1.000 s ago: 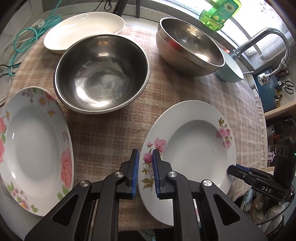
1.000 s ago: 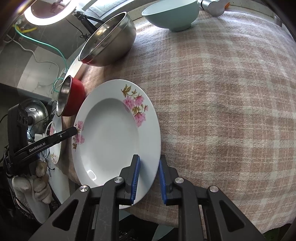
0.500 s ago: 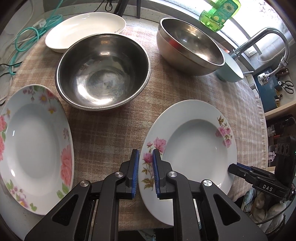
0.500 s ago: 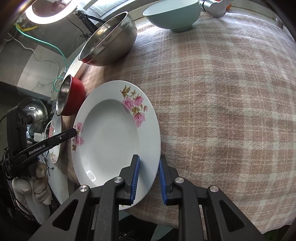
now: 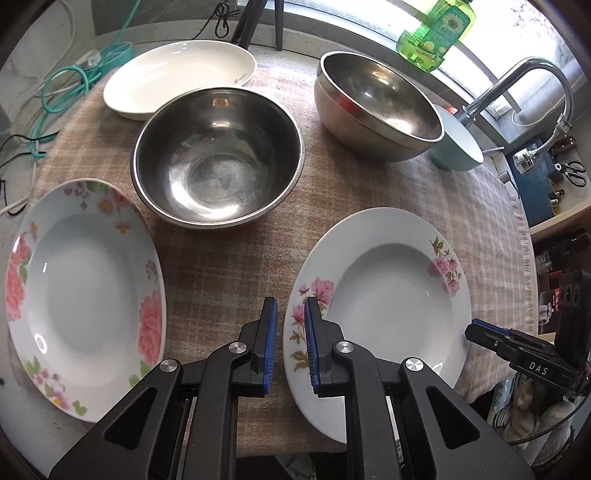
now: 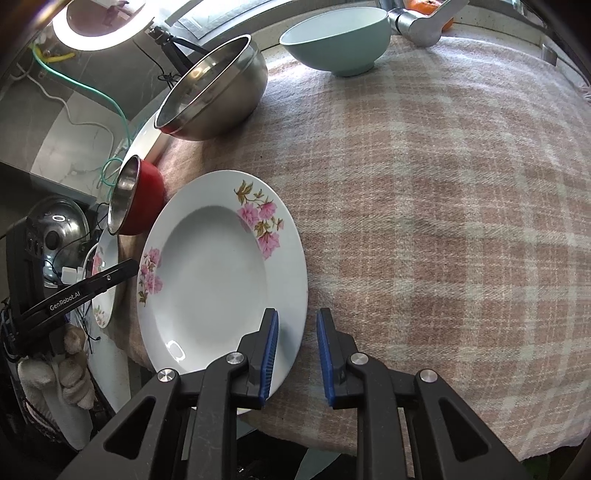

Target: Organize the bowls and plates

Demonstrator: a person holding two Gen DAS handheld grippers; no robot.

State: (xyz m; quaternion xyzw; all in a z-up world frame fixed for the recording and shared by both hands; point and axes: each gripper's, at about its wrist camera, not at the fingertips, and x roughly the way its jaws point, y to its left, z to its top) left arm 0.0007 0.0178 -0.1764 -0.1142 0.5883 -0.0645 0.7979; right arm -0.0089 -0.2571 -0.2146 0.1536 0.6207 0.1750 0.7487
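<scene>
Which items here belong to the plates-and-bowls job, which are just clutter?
Job: pink-flower plate, big-flower plate, white plate, steel bowl, second steel bowl, teal bowl.
Clutter: soap bottle, faucet, green cable, scissors.

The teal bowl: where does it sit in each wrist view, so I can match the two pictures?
Left wrist: teal bowl at right, mostly hidden behind the tilted steel bowl.
Right wrist: teal bowl at top centre, fully visible on the plaid cloth.
Shared landmark: the tilted steel bowl beside it.
</scene>
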